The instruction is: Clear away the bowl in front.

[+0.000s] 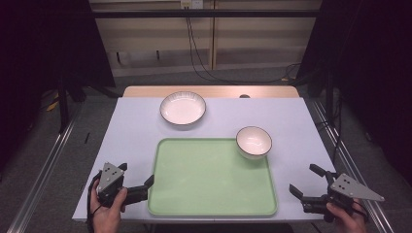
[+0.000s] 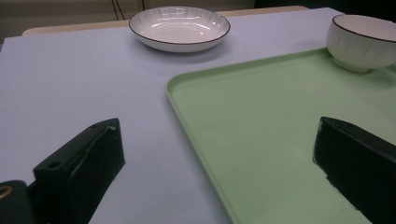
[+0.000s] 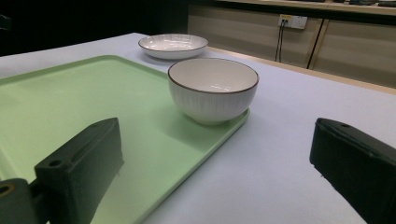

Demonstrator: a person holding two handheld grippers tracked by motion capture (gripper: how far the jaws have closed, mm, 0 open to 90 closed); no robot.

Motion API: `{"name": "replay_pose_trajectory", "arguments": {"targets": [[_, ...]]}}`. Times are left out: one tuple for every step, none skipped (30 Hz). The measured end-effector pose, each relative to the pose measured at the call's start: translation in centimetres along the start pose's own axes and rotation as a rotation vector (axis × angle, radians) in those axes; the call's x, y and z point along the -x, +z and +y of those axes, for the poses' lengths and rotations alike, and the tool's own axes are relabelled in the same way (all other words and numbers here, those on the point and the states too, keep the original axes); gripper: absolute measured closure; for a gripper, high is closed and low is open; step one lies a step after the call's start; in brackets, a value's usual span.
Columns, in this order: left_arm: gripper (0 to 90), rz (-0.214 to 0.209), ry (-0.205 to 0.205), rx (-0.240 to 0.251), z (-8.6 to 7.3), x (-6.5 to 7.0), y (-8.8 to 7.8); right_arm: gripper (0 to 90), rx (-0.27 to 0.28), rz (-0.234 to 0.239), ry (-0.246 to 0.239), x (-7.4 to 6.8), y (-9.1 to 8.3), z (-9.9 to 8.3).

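Left hand-held gripper [image 1: 136,180], high view: jaws spread, empty, held low at the near left corner of the green tray [image 1: 212,175], one jaw tip reaching over the tray's left rim. Right hand-held gripper [image 1: 307,180]: jaws likewise spread and empty, hovering off the tray's near right corner, apart from it. White bowl [image 1: 253,141]: ahead of the right hand-held gripper and to its left, upright, seated on the tray's far right corner and overhanging the rim. Shallow plate [image 1: 182,108]: well ahead of the left hand-held gripper, on the bare table [image 1: 131,126] beyond the tray.

Left gripper view: the two black jaws straddle the tray's left rim [image 2: 196,126], one over the table and one over the tray. Plate [image 2: 180,28] lies far ahead; bowl [image 2: 362,42] far ahead to the right.

Right gripper view: jaws wide, bowl [image 3: 213,89] straight ahead between them (still well short of contact), resting on the tray edge [image 3: 187,158]. Plate [image 3: 173,45] stands beyond it.

Handling note, as a judgement: the work looks like gathering crockery onto the tray, with neither piece yet approached. The bowl's thin rim suits a one-wall pinch; come in level, close on the near wall, lift straight so it does not tip off the rim. The plate needs a low, shallow approach under its lip.
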State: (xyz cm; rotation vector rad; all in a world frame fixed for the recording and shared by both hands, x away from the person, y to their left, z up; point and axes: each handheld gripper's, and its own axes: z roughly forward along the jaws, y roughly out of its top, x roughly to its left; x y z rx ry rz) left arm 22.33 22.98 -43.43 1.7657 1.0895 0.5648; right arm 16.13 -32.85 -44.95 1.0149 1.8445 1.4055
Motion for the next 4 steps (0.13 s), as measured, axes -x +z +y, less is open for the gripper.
{"name": "replay_pose_trajectory", "arguments": {"targets": [[1.9,0.010,-0.015,0.000,-0.06,0.13,0.00,2.3,-0.002,0.006,0.005,0.05,0.00,0.01],[2.3,0.014,-0.026,0.006,-0.09,0.24,-0.02,2.3,-0.007,-0.004,0.011,0.10,0.04,0.05],[2.2,0.005,-0.041,0.009,-0.06,0.24,-0.14,2.4,-0.006,-0.009,0.000,0.27,0.10,0.11],[2.0,0.005,-0.048,0.008,-0.06,0.23,-0.17,2.3,-0.004,-0.018,-0.005,0.39,0.19,0.17]]}}
